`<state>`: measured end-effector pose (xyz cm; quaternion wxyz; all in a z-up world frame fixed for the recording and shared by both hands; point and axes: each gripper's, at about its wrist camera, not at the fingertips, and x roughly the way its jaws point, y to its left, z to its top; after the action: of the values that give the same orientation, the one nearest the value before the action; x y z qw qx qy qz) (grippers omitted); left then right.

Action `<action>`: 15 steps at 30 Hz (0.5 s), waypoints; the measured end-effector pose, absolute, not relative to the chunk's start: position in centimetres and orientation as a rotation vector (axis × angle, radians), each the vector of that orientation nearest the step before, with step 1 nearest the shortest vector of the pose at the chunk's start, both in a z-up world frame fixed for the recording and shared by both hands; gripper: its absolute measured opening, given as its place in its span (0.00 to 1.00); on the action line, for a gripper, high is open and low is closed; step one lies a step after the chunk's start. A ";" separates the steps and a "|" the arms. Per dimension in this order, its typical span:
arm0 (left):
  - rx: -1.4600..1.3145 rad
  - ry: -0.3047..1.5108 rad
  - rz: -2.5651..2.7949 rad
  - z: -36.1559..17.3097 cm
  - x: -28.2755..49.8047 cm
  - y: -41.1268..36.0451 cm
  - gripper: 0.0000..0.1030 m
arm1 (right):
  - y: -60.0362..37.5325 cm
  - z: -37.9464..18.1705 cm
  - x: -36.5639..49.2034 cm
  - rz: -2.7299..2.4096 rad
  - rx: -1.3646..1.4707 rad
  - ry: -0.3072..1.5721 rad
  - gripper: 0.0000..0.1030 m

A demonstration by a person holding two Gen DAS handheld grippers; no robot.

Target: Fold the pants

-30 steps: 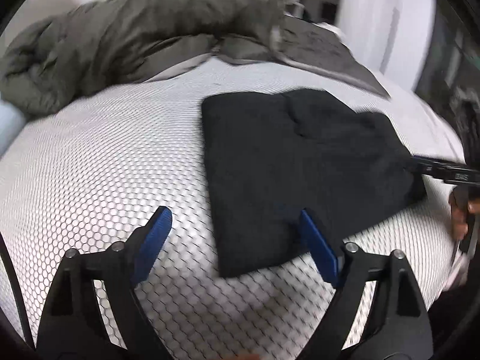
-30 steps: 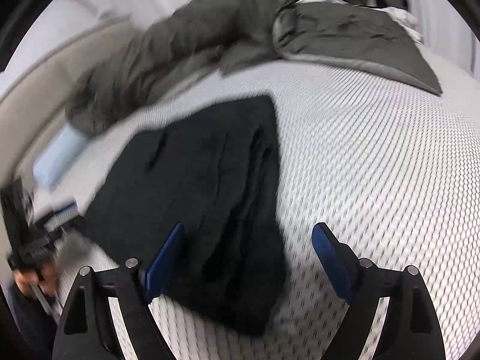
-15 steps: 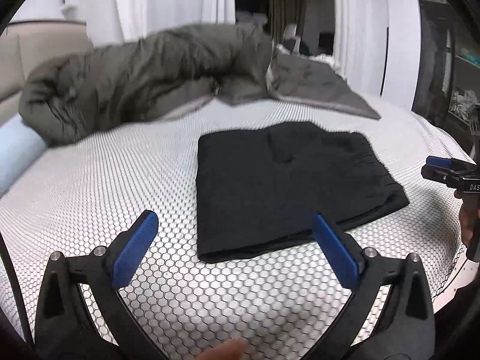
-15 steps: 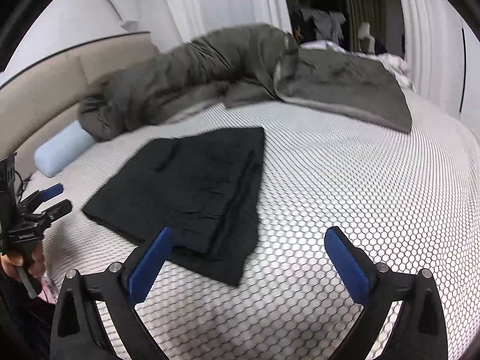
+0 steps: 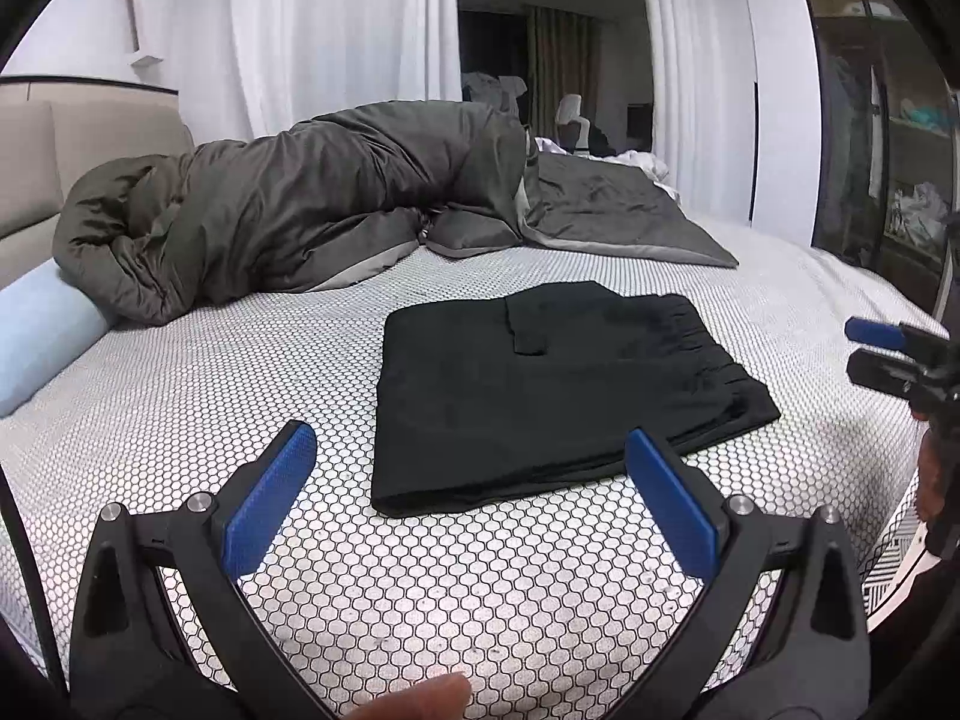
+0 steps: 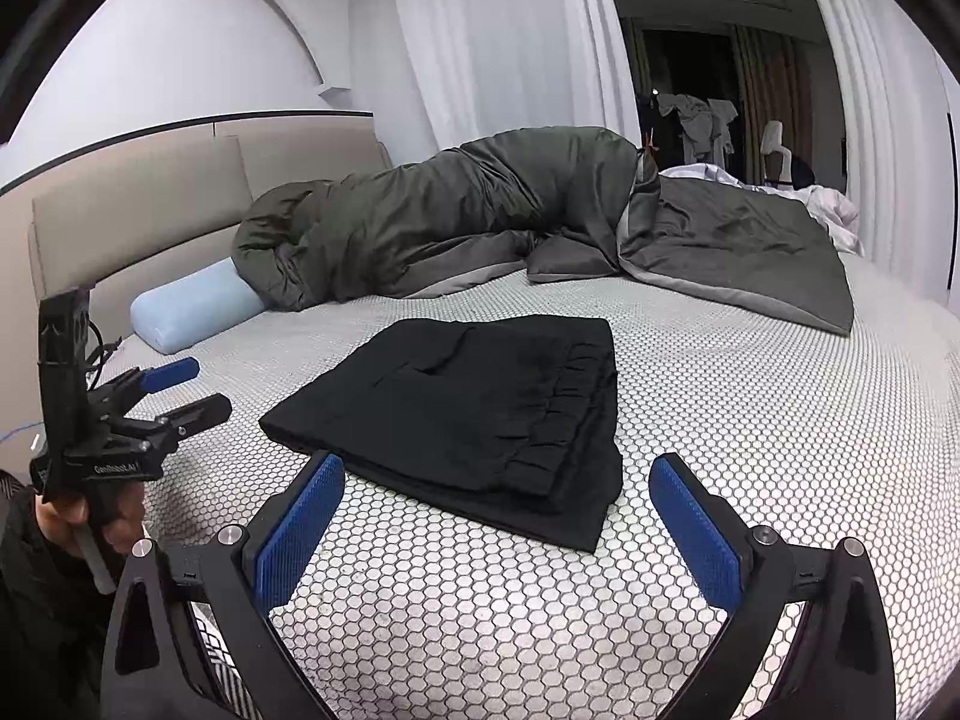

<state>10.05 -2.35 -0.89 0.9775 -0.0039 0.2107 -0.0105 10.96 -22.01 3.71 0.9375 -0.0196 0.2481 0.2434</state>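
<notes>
Lying folded on the bed [image 5: 540, 600], the black pants [image 5: 540, 390] are held by neither gripper.

In the left wrist view, the left gripper [image 5: 474, 504] is seen spread wide and empty above the honeycomb-patterned sheet, the pants flat just beyond its blue pads; the right gripper [image 5: 882, 351] is glimpsed at the right edge. In the right wrist view, the right gripper [image 6: 495, 516] is likewise shown fully parted with nothing between the pads, the pants [image 6: 468, 414] ahead, the left gripper [image 6: 180, 390] at the left, and a grey duvet [image 6: 480, 216] bunched behind.
</notes>
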 end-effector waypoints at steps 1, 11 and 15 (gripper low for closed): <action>-0.021 0.427 -0.017 -0.8 10.0 -2.1 0.99 | -21.9 3.7 11.2 0.497 -0.032 0.503 1.00; -0.090 0.414 0.019 -0.3 8.9 -0.9 0.99 | -21.5 4.1 11.6 0.499 -0.027 0.471 1.00; -0.105 0.405 0.024 0.0 8.6 -0.8 0.99 | -21.5 4.1 11.7 0.496 -0.028 0.467 1.00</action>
<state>8.64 -0.82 0.03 0.9781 -0.0519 0.2012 0.0122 11.68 -21.53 4.08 0.9424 -0.0138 0.2290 0.2433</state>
